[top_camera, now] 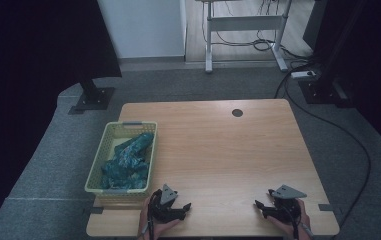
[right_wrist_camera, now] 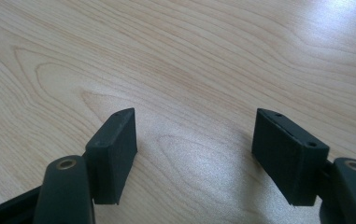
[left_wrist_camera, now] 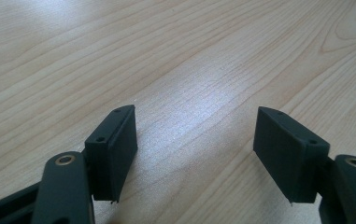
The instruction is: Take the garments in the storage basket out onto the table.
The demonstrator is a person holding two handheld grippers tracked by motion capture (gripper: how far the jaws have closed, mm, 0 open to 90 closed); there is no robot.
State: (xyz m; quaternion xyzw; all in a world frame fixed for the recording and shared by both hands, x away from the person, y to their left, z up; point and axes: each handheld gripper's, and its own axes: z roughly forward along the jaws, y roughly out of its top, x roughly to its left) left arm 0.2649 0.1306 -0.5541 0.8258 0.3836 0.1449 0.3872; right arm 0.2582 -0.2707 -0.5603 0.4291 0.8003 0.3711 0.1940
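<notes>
Two grippers rest low at the desk's (top_camera: 218,145) near edge, both empty with jaws spread wide over bare wood. The left gripper (top_camera: 184,210) lies by the near left corner, just beside the yellow-green basket (top_camera: 94,172). The right gripper (top_camera: 259,207) sits toward the near right corner. Blue-green cloth (top_camera: 128,160) lies bundled inside the basket, along the desk's left edge.

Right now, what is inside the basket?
The basket holds crumpled blue-green patterned cloth that covers most of its floor. Whether anything lies under the cloth cannot be seen.
</notes>
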